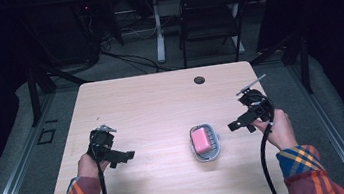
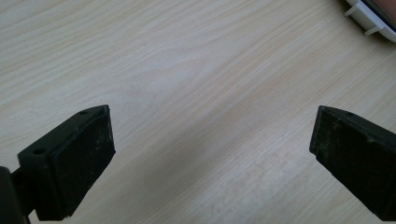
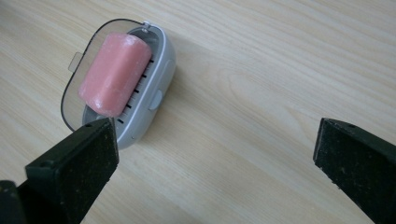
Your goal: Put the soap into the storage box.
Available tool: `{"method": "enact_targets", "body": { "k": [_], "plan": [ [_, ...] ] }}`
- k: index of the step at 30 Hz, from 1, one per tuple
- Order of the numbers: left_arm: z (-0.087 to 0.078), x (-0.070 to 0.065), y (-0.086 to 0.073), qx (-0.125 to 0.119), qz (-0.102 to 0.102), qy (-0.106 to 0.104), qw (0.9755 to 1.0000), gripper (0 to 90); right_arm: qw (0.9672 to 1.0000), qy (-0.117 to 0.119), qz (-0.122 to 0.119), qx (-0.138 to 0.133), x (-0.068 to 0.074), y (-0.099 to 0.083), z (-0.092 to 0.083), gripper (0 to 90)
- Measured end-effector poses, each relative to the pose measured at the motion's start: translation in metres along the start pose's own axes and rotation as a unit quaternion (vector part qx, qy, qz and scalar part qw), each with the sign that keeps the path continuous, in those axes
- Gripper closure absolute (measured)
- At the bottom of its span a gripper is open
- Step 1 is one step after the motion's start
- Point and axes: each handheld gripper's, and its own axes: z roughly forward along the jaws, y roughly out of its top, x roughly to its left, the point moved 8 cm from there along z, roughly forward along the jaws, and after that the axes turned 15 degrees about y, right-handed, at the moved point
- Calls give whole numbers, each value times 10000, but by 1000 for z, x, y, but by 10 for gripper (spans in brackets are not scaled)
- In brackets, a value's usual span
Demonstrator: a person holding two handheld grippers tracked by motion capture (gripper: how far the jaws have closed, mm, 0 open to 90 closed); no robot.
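We note both pairs of jaws spread wide, gripping nothing: left gripper over bare table at near left, right gripper just right of the soap dish. The pink soap bar lies in that grey dish, right of centre on the near half.

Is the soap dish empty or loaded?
Loaded: a pink soap bar lies on the slotted insert of the grey soap dish.

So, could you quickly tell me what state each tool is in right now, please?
Left tool: open, holding nothing, over bare table.
Right tool: open, holding nothing, beside the soap dish.
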Motion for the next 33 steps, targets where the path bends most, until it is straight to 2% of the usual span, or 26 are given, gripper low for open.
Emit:
{"method": "enact_targets", "body": {
  "k": [2, 5, 11, 16, 18, 22, 24, 29, 31, 33],
  "plan": [
    [0, 0, 0, 0, 1, -8, 10000, 0, 9999, 86, -13, -105, -4, -5, -4, 0],
    [1, 0, 0, 3, 8, -11, 10000, 0, 9997, 71, -9, -225, -11, -15, -8, 0],
    [1, -1, 0, 13, 10, -21, 10000, 0, 9997, 6, 136, -220, -28, -39, -11, 0],
    [1, -1, 0, 12, 14, -32, 10000, 0, 9994, 10, 215, -253, -34, -53, -7, 0],
    [1, -2, 0, 2, 20, -35, 10000, 0, 9997, -39, 210, -82, -37, -61, -5, 0],
    [1, -1, 0, 2, 21, -43, 10000, 0, 9999, -16, 139, 50, -36, -75, 1, 0],
    [1, -1, 0, 8, 22, -48, 10000, 0, 9997, 1, 112, 201, -35, -84, 4, 0],
    [2, -2, 0, 33, 50, -49, 10000, 0, 9998, -88, 16, 174, -35, -103, 13, 0],
    [2, -3, -1, 37, 68, -57, 10000, 0, 9996, -37, 47, 272, -34, -108, 19, 0],
    [2, -3, -1, 45, 87, -66, 9999, 0, 9992, -14, -62, 406, -33, -110, 24, 0]
  ]
}}
